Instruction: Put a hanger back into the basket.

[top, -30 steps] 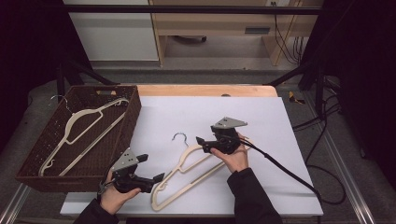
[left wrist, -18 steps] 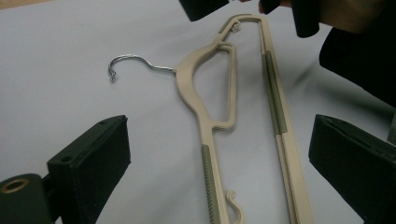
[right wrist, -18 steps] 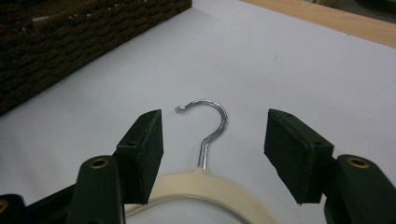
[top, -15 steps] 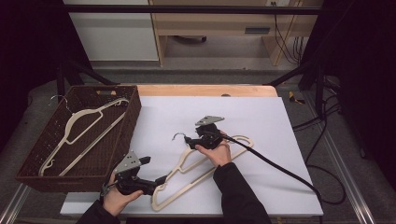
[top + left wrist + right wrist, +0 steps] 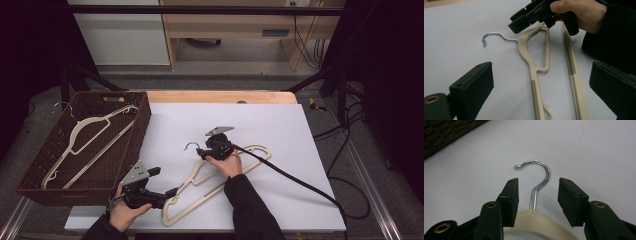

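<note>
A beige hanger point(image 5: 212, 191) with a metal hook point(image 5: 190, 145) lies flat on the white sheet. My right gripper point(image 5: 200, 152) hovers low at its neck. In the right gripper view its jaws straddle the hook's stem point(image 5: 534, 195) with a gap on each side; the right gripper point(image 5: 537, 200) is open and its jaws have just been closing. My left gripper point(image 5: 163, 181) sits open at the hanger's lower left end. In the left gripper view the hanger's arm point(image 5: 534, 72) runs between the wide jaws of the left gripper point(image 5: 542, 85), untouched, with the right gripper point(image 5: 517, 21) farther off.
A brown woven basket point(image 5: 135, 145) stands at the table's left with a second beige hanger point(image 5: 85, 135) inside. The right gripper's black cable point(image 5: 290, 175) trails across the sheet to the right. The sheet's far half is bare.
My right gripper has moved left and down, from above the hanger's shoulder to the hook's neck, and its jaws have narrowed. The left gripper has stayed put.
</note>
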### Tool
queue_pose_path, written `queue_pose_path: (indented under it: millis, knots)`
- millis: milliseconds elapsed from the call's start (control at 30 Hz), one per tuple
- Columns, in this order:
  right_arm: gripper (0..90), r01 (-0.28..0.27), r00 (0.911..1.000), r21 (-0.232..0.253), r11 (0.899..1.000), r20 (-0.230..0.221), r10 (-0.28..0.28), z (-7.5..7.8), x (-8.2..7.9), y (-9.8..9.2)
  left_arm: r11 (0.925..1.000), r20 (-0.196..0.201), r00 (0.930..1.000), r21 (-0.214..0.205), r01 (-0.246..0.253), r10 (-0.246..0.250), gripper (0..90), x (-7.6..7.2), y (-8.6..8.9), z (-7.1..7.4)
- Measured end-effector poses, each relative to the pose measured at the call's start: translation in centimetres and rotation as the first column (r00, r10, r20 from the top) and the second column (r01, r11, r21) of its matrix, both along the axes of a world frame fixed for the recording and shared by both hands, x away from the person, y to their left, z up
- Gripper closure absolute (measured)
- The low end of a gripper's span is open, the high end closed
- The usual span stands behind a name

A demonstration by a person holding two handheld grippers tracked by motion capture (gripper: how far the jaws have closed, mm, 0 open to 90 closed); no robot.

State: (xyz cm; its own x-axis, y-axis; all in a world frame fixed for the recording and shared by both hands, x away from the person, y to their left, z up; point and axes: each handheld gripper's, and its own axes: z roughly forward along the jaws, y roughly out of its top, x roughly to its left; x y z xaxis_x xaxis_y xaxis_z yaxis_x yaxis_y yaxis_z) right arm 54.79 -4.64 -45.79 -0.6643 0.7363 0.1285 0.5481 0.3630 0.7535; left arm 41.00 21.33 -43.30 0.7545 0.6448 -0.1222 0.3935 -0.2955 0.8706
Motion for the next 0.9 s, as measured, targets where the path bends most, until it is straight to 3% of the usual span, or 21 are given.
queue_pose_path:
  millis: [133,300,400,567,767,900]
  knots:
    - [57.7,0.008,0.9998,-0.013,1.0,-0.02,-0.008,-0.6,0.3,0.3,1.0,-0.003,1.0,0.004,0.002,-0.002,5.1,0.0,-0.1,-0.1]
    - [62.3,-0.032,0.9995,-0.049,0.998,-0.004,0.032,-0.9,0.2,1.4,1.0,-0.004,1.0,0.004,0.004,-0.004,5.1,0.0,-0.1,-0.1]
    - [65.4,-0.007,0.9998,-0.045,0.999,-0.019,0.006,-1.2,0.4,1.5,1.0,-0.005,1.0,0.005,0.006,-0.006,5.1,0.0,-0.1,-0.1]
    - [70.6,-0.003,0.9998,-0.091,0.996,-0.02,0.001,-1.9,0.6,1.5,0.9999,-0.009,0.9999,0.005,0.008,-0.008,5.1,0.0,-0.2,-0.2]
    - [82.9,-0.023,0.9996,-0.092,0.995,-0.019,0.022,-1.9,0.4,1.6,0.9999,-0.012,0.9999,0.008,0.01,-0.01,5.2,0.0,-0.3,-0.3]
    - [87.0,-0.022,0.9989,-0.099,0.995,-0.043,0.018,-1.7,0.4,1.6,0.9999,-0.017,0.9998,0.013,0.012,-0.011,5.2,0.1,-0.4,-0.5]
